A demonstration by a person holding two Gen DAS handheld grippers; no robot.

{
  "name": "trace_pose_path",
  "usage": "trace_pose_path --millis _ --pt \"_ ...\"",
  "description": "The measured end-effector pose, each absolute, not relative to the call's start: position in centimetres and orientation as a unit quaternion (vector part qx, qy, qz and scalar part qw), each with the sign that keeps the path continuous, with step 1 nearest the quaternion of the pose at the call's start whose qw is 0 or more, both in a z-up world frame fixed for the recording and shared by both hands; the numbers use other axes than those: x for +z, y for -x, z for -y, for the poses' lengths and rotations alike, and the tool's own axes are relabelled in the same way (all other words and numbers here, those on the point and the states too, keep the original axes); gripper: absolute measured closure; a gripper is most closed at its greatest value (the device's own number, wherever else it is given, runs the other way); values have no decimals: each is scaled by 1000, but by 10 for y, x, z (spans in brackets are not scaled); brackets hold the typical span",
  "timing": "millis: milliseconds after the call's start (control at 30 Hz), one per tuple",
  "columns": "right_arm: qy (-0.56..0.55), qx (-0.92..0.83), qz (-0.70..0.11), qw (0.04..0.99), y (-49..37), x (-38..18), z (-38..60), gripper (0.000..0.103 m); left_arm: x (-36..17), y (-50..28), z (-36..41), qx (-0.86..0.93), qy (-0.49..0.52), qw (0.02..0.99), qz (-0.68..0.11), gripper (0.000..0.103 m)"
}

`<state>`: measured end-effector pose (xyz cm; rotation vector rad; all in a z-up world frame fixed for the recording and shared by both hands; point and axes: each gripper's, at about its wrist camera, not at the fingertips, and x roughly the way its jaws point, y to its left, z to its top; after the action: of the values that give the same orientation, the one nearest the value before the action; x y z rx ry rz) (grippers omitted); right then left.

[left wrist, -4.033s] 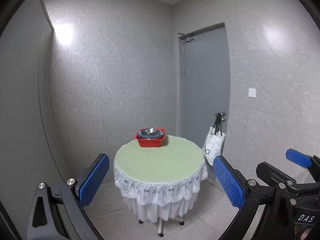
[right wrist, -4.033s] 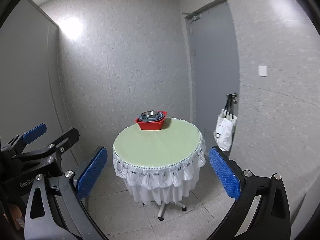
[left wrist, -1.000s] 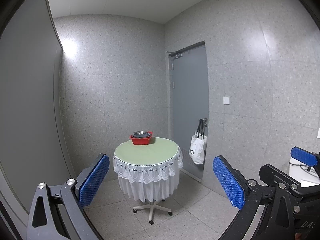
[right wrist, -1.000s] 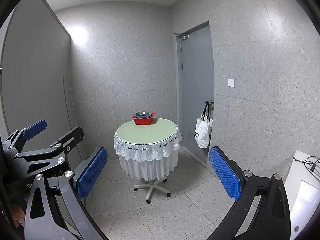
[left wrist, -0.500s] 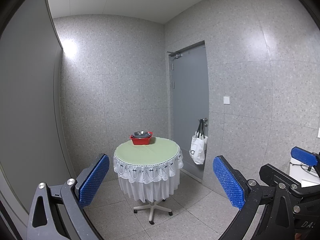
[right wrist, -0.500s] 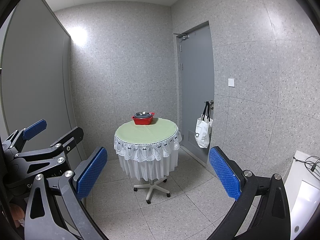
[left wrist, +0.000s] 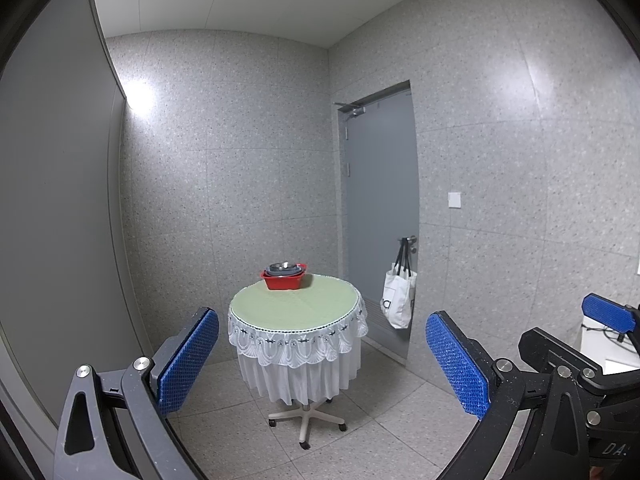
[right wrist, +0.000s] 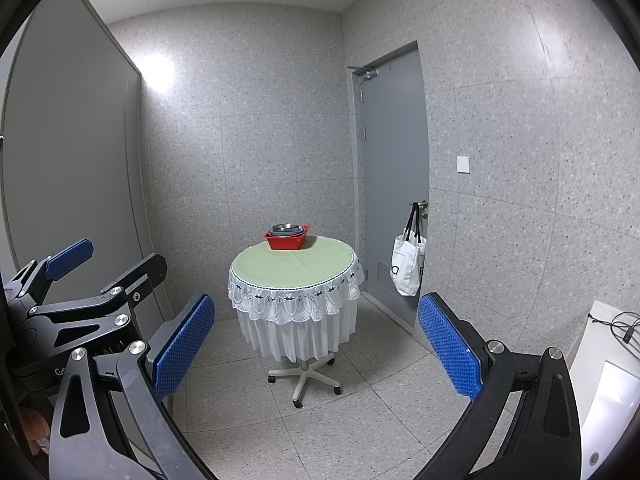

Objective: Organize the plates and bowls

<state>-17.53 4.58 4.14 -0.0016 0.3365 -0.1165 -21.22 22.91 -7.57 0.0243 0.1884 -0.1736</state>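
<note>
Both the left hand-held gripper (left wrist: 320, 364) and right hand-held gripper (right wrist: 316, 344) gape empty, well apart from the desk (left wrist: 296, 300); approaching squarely suits the red tub (left wrist: 284, 278), seemingly nesting bowls

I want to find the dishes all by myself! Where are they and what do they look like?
Look for the round table with the pale green top and white lace skirt, standing on a wheeled base in the middle of the grey room. At its far edge, toward the back wall, sits a red tub with the stacked bowls nested inside. It is the only thing on the table and the only bright red thing in the room.
</note>
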Motion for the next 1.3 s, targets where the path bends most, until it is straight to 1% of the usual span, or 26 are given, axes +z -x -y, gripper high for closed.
trace_pose_path --millis 1300 --pt "-4 -52 -169 984 161 36 -43 0 -79 197 -216 -78 -15 992 -95 1"
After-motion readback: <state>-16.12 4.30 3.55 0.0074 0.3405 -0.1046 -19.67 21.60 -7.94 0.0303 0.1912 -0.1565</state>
